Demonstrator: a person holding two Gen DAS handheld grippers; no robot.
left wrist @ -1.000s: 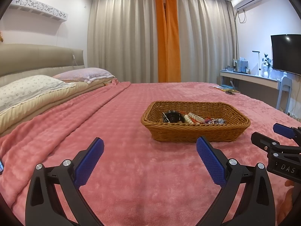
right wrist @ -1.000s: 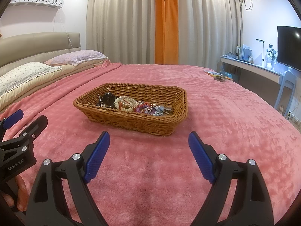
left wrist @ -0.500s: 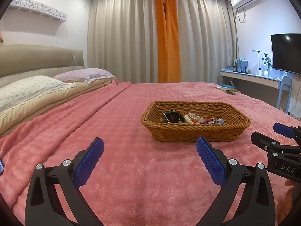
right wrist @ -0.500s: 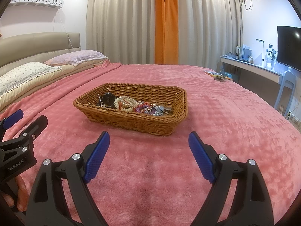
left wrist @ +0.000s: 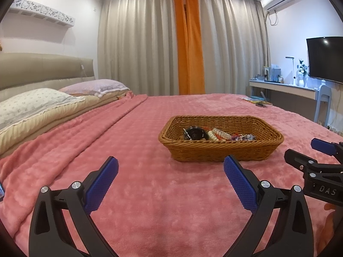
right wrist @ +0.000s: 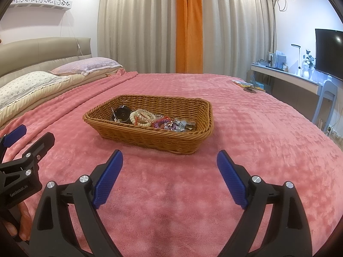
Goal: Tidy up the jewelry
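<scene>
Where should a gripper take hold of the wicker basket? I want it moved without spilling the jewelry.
Pinch the near long rim of the wicker basket, coming from above: the wall is thin, upright and bare there, while the jewelry lies inside, low on its floor.

Left gripper (left wrist: 170, 168) and right gripper (right wrist: 169, 161) gape wide, side by side, seemingly level

Both wrist views look low and forward across the pink plush bedspread (left wrist: 150, 192) toward the brown woven wicker basket (left wrist: 220, 150), near it. The left view sits left of the basket, the right view (right wrist: 150, 137) right of it. They share basket, curtains and each other's gripper edge.
</scene>
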